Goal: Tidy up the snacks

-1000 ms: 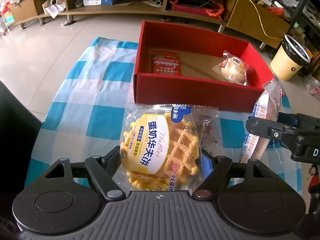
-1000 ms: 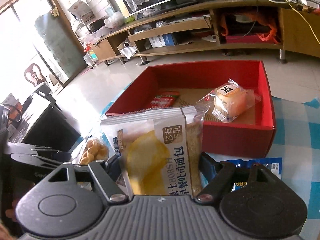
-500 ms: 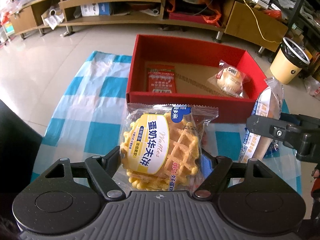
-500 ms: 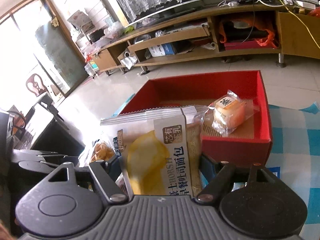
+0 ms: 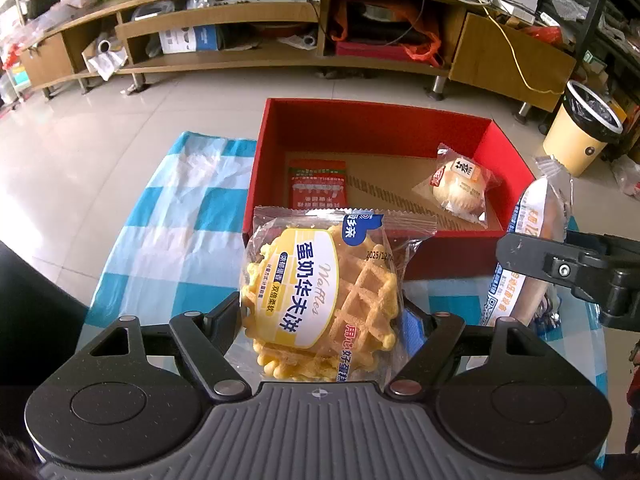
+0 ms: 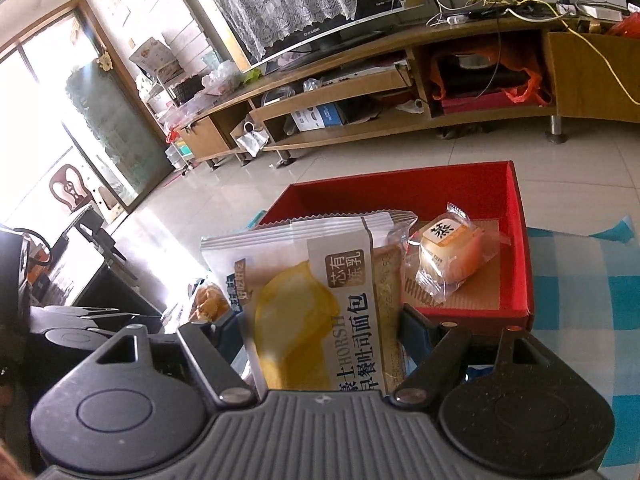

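Left wrist change: red cardboard box (image 5: 372, 128) now sits farther below you than a second ago, so you've lifted toward a drop.
Left claw (image 5: 320, 312): clenched on the clear-wrapped yellow waffle packet (image 5: 320, 292), carried over the blue-checked desk (image 5: 168, 216), just short of the box.
Right wrist change: box (image 6: 520, 248) barely shifted.
Right claw (image 6: 320, 332): grasping the white toast-bread packet (image 6: 312, 304), near the box's wall.
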`<state>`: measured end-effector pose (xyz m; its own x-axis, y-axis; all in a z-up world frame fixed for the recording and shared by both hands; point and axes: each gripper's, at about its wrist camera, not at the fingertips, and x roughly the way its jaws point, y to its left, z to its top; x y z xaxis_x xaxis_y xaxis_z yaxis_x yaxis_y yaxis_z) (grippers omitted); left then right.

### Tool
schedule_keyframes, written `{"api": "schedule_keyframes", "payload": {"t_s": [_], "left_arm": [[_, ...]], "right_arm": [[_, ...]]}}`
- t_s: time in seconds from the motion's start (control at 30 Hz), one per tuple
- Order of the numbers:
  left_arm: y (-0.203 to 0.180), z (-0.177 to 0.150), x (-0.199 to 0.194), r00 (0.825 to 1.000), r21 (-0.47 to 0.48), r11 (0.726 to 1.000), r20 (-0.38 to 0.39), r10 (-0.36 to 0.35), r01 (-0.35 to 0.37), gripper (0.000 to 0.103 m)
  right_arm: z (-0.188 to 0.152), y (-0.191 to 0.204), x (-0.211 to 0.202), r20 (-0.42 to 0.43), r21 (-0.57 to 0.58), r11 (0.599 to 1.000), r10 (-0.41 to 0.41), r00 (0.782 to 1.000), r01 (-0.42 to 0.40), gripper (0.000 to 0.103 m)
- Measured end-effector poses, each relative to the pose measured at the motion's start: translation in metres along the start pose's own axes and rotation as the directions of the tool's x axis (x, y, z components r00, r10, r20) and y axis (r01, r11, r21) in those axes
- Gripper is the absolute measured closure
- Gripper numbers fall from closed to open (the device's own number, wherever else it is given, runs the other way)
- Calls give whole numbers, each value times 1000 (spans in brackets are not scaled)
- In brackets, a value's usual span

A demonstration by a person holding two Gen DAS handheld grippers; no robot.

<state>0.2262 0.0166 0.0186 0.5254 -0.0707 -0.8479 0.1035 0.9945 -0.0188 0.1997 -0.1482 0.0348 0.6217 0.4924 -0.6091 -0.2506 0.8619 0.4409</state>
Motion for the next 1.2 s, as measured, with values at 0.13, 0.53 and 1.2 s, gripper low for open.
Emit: {"api": "schedule_keyframes", "payload": {"t_s": [0.13, 0.53, 1.2], "left_arm": [[-2, 4, 3, 1000, 5, 1000, 2, 5, -5, 21], [-7, 12, 8, 1000, 30, 999, 18, 18, -18, 21], [-16, 25, 16, 999, 54, 998, 36, 29, -31, 21]], "right_arm": [[4, -1, 0, 13, 5, 1000, -3, 1000, 3, 27], [14, -9, -2, 37, 32, 999, -16, 999, 14, 27], [32, -29, -7, 102, 94, 995, -45, 994, 36, 27]]}}
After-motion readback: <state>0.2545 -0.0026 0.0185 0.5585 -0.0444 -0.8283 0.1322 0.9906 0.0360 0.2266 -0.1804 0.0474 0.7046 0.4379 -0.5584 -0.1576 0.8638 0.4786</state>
